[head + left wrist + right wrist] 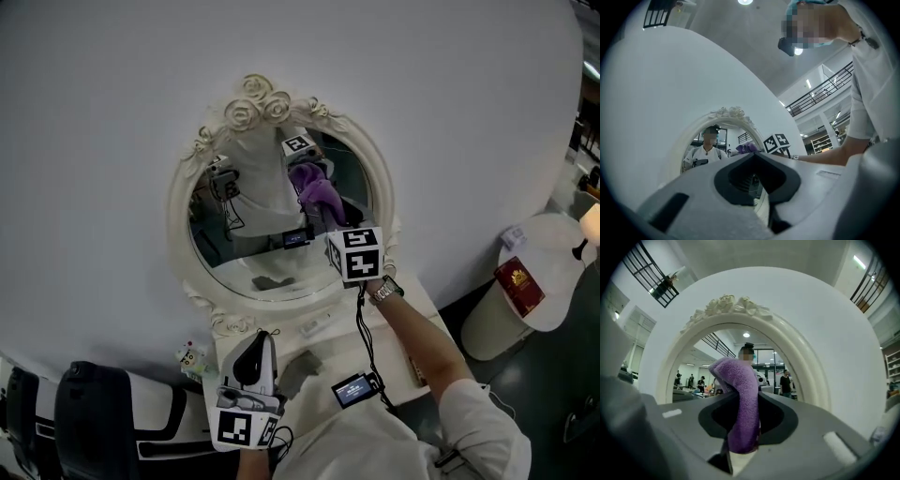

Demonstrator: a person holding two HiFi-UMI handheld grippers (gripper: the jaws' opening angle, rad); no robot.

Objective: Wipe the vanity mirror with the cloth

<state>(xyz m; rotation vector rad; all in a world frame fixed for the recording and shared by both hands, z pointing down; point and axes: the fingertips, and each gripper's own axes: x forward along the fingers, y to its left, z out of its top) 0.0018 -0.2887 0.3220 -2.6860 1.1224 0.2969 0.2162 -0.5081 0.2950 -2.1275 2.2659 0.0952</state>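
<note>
I am counting one mirror [176, 220] and one purple cloth [736, 373]. I am holding two tongs, the left tongs [253, 345] and the right tongs [743, 397] (one to each hand). Each is carrying one marker cube, which makes two: the left cube [246, 428] and the right cube [354, 253]. I am wearing one watch [384, 290], and one small screen [355, 389] is hanging on a cable by my arm. I am seeing two tables, one white table [419, 314] below the mirror and one round side table [562, 248]. One red book [520, 285] is lying on the round one.
</note>
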